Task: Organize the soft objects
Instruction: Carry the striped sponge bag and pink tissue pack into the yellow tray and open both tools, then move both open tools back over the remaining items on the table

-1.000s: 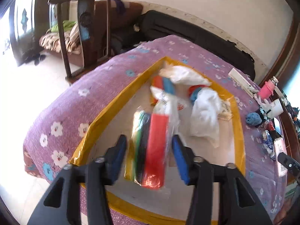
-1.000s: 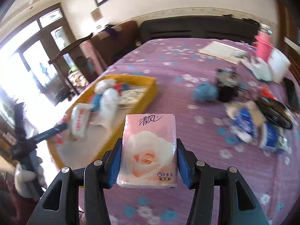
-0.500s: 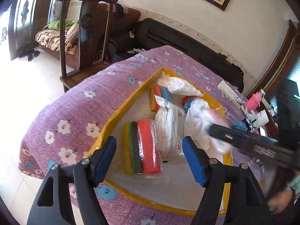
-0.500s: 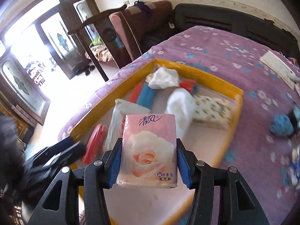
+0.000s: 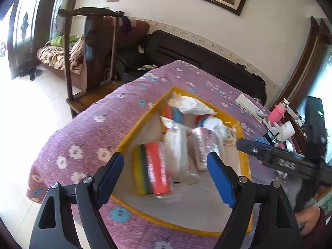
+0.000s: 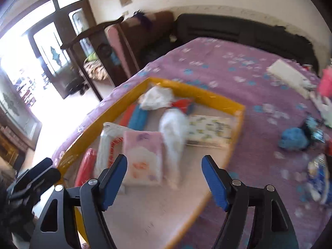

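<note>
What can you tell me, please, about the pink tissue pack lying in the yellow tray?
The pink tissue pack is a soft, plastic-wrapped rectangle, pale pink with a blurred rose print. It lies flat on the floor of the yellow tray, between a white printed bag and a crumpled white bag, apparently touching both. The right gripper hovers over it with jaws opening; no pad touches it. In the left wrist view it shows as a pink pack, partly hidden.

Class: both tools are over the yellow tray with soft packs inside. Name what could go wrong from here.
1. The right tool is opening with the pink tissue pack free below; it may settle on the white bag.
2. The left tool, also opening, is close by; they could collide over the yellow tray.
</note>
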`<state>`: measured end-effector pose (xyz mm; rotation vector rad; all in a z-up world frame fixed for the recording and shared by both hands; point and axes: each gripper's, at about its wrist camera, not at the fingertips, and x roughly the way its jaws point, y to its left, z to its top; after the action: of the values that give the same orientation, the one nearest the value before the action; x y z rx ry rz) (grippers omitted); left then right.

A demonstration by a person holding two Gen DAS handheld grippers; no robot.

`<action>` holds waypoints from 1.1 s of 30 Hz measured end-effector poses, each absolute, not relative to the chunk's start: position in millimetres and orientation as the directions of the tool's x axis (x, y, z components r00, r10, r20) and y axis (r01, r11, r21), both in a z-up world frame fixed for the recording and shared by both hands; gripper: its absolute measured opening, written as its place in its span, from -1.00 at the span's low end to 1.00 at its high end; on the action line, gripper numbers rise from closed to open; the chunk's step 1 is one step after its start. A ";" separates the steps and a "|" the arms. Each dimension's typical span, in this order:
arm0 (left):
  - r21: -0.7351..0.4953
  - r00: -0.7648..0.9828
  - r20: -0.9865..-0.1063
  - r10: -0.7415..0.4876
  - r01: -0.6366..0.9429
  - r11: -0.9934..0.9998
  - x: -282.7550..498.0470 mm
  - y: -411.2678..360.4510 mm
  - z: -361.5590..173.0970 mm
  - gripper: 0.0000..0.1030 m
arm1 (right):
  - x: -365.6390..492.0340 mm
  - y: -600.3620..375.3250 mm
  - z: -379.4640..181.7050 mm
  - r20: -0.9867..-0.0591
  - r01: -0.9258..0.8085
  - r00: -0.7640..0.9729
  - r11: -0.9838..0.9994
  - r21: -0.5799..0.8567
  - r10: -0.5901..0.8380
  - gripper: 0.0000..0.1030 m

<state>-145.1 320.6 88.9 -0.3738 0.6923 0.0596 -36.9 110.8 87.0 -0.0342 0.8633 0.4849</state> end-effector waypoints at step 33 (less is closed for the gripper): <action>0.090 0.512 -0.636 -0.578 0.793 0.603 -278.9 -59.8 310.9 0.86 | -121.7 -172.1 85.4 -0.689 0.015 0.694 0.952 0.306 0.211 0.68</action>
<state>-278.9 -59.9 310.9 0.3977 0.6000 -0.8510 -121.7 -172.1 85.4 0.3002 0.7996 0.1114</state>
